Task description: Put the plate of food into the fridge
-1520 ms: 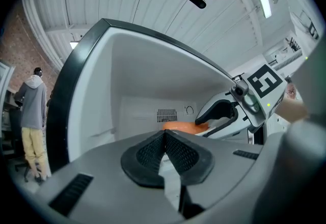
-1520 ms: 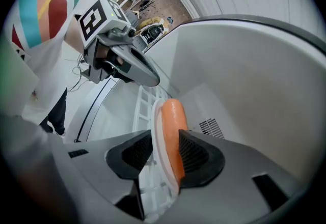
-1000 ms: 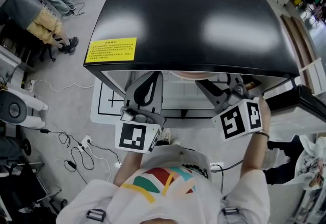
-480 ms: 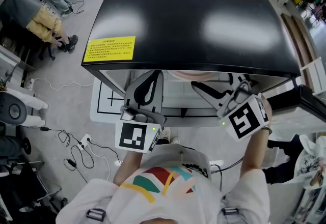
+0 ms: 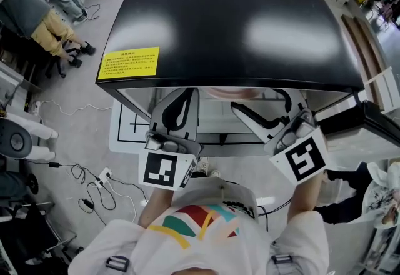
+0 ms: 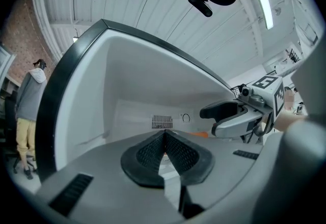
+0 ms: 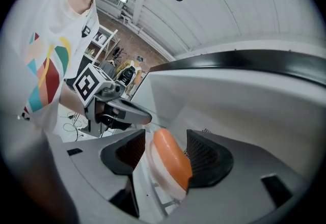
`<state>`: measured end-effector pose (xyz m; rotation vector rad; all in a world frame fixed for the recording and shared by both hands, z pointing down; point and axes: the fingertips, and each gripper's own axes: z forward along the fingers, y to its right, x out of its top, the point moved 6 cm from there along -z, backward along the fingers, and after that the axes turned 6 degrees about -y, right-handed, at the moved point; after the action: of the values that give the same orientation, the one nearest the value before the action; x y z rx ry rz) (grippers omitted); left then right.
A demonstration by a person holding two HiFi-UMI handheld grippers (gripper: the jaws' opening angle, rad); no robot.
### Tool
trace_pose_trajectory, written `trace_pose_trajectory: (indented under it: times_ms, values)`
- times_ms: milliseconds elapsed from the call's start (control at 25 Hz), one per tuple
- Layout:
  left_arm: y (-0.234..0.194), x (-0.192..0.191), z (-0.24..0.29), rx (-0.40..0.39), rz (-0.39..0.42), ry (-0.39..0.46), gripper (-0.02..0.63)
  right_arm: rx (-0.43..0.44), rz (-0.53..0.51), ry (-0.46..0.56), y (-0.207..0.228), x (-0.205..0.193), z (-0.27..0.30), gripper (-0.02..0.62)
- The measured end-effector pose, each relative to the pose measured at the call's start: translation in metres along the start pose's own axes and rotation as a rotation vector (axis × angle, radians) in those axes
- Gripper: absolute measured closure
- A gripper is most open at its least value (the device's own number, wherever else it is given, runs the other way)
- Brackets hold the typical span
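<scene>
Drawn back toward 5 o'clock in the head view, the right gripper (image 5: 255, 100) has its jaws spread, and the plate of orange food (image 7: 170, 159) sits between them inside the fridge (image 5: 231, 17), clear of the left pad. The left gripper (image 6: 164, 136) has not shifted, its jaws clenched together on nothing. At 8 o'clock on the black top, a yellow label (image 5: 127, 62) bears print too small to read.
</scene>
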<state>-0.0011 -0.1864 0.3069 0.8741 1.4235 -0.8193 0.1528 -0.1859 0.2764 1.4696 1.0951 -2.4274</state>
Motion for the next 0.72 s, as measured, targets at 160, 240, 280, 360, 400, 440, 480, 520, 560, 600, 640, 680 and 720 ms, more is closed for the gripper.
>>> trace_pose_trajectory:
  times_ms: [160, 240, 280, 360, 400, 440, 480, 520, 560, 600, 640, 680, 720]
  values:
    - [0.003, 0.004, -0.001, -0.007, 0.002, 0.013, 0.6, -0.134, 0.212, 0.147, 0.01, 0.007, -0.012, 0.364]
    - [0.003, 0.006, -0.001, -0.009, 0.003, 0.016, 0.6, -0.218, 0.303, 0.238, 0.017, 0.012, -0.022, 0.364]
    - [0.004, 0.007, -0.002, -0.01, 0.004, 0.016, 0.6, -0.253, 0.332, 0.272, 0.019, 0.013, -0.027, 0.364]
    - [0.005, 0.007, -0.002, -0.012, 0.005, 0.017, 0.6, -0.296, 0.385, 0.316, 0.019, 0.011, -0.039, 0.364]
    - [0.005, 0.008, -0.003, -0.012, 0.006, 0.017, 0.6, -0.3, 0.408, 0.339, 0.017, 0.01, -0.044, 0.364]
    - [0.005, 0.008, -0.003, -0.012, 0.006, 0.018, 0.6, -0.296, 0.431, 0.366, 0.014, 0.009, -0.049, 0.364]
    - [0.006, 0.009, -0.004, -0.012, 0.008, 0.018, 0.6, -0.295, 0.458, 0.393, 0.012, 0.008, -0.054, 0.364]
    - [0.006, 0.009, -0.004, -0.012, 0.009, 0.019, 0.6, -0.304, 0.497, 0.418, 0.01, 0.007, -0.059, 0.364]
    - [0.007, 0.01, -0.004, -0.013, 0.012, 0.019, 0.6, -0.325, 0.544, 0.437, 0.009, 0.005, -0.064, 0.364]
    - [0.008, 0.011, -0.004, -0.015, 0.014, 0.02, 0.6, -0.353, 0.592, 0.451, 0.008, 0.002, -0.069, 0.365]
    - [0.008, 0.012, -0.005, -0.016, 0.017, 0.02, 0.6, -0.385, 0.638, 0.458, 0.007, -0.001, -0.073, 0.367]
    - [0.009, 0.012, -0.005, -0.016, 0.019, 0.021, 0.6, -0.421, 0.682, 0.462, 0.007, -0.005, -0.076, 0.394]
    - [0.01, 0.013, -0.006, -0.017, 0.021, 0.022, 0.6, -0.456, 0.724, 0.464, 0.007, -0.009, -0.08, 0.433]
